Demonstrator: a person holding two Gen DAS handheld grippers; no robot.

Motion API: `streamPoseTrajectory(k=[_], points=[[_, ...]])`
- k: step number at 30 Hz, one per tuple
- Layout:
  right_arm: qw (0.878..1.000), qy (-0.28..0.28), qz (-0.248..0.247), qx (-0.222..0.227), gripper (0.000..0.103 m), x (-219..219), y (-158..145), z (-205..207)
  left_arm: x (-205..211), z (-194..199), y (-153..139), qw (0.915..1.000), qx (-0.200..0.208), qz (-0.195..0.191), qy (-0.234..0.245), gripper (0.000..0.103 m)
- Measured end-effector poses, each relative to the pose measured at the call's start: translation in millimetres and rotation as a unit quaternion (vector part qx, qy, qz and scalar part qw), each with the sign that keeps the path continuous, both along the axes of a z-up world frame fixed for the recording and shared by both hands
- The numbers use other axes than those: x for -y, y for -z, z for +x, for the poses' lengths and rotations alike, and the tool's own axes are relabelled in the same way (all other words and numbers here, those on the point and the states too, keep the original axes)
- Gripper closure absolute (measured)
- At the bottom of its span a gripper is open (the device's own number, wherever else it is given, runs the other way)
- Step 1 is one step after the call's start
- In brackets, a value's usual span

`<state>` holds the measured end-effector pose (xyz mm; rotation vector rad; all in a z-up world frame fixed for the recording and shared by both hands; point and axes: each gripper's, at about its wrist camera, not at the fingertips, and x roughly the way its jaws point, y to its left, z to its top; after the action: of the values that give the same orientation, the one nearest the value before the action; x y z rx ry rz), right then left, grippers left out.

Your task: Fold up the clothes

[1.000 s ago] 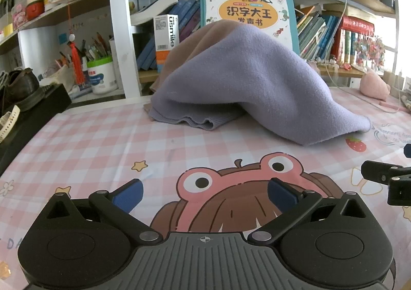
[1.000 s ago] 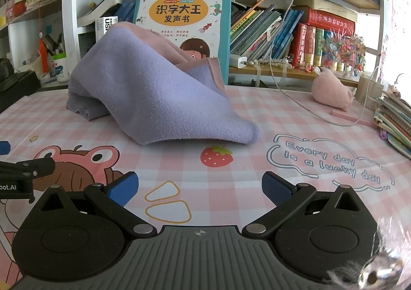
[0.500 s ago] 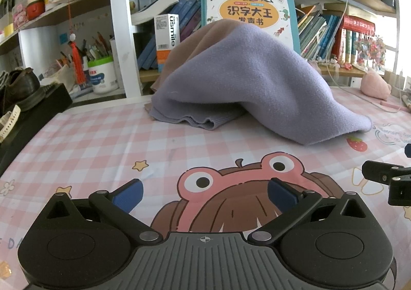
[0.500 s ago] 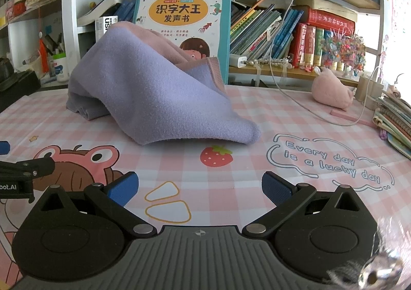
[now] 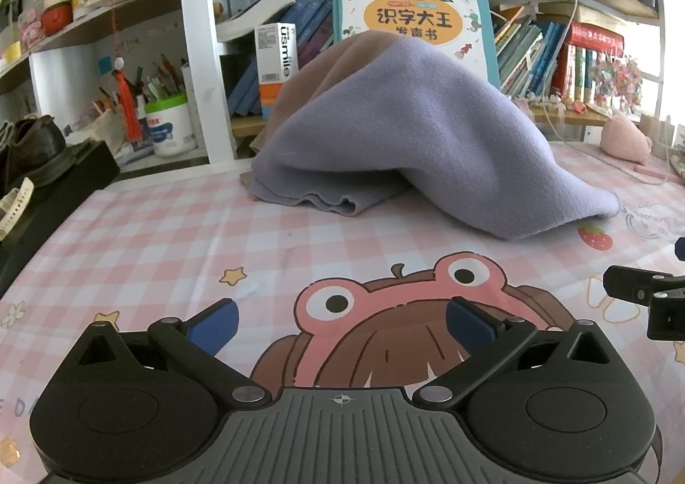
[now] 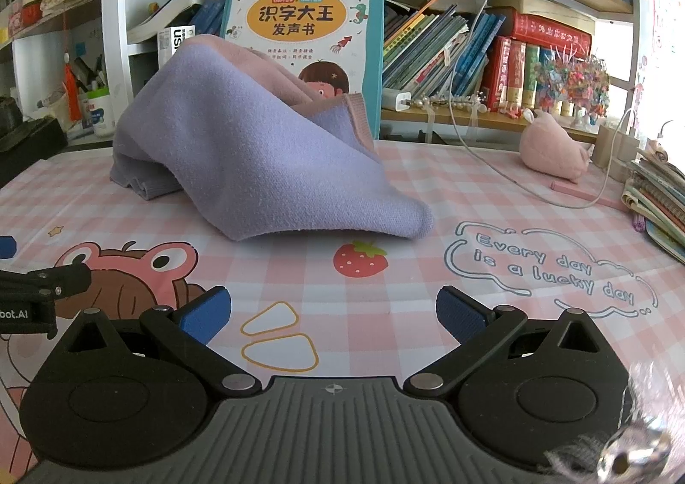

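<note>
Nearest, left gripper [image 5: 340, 323] with blue-padded black fingers sits low at 6 o'clock over the pink checked cartoon tablecloth [image 5: 150, 235], jaws spread wide, nothing between them; right gripper [image 6: 333, 318] same build, jaws also wide apart and empty, its neighbour's finger just poking in at 9 o'clock. Both well apart from the cloth. Farther out toward 12 o'clock, the lavender knitted garment [image 6: 274, 167] lies in a humped heap on the cloth, a pink knitted garment [image 6: 265, 64] bunched under and behind it, ribbed hem at 10 o'clock, one loose corner trailing to 1 o'clock near the strawberry print. Beyond, a teal children's picture book [image 6: 308, 13] stands upright on the wooden bookshelf [image 6: 471, 120], touching or just behind the heap, cannot tell which. Folding not started by the look of it. Risks, as a guess: grabbing both layers at once since they are tangled; pulling the heap could tip the book; white charger cable [image 6: 492, 167] at 2 o'clock may snag.
</note>
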<state>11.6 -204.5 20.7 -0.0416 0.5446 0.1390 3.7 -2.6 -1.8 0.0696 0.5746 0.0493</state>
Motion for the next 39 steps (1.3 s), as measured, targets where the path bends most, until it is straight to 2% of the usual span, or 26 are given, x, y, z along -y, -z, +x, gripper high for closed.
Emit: streamPoseTrajectory(k=[10, 19, 39], points=[[1.0, -0.004, -0.001, -0.002, 0.0, -0.6, 0.4, 0.8, -2.1, -2.4, -1.0, 0.9999, 0.007, -0.007, 0.003, 0.0], [1.0, -0.006, 0.001, -0.005, 0.0, -1.0, 0.6, 1.8, -3.7, 1.9, 1.7, 0.9999, -0.005, -0.012, 0.001, 0.0], [1.0, -0.016, 0.006, -0.006, 0.0, -1.3, -0.5, 2.1, 0.8, -4.1, -1.1, 0.9999, 0.013, 0.004, 0.002, 0.0]])
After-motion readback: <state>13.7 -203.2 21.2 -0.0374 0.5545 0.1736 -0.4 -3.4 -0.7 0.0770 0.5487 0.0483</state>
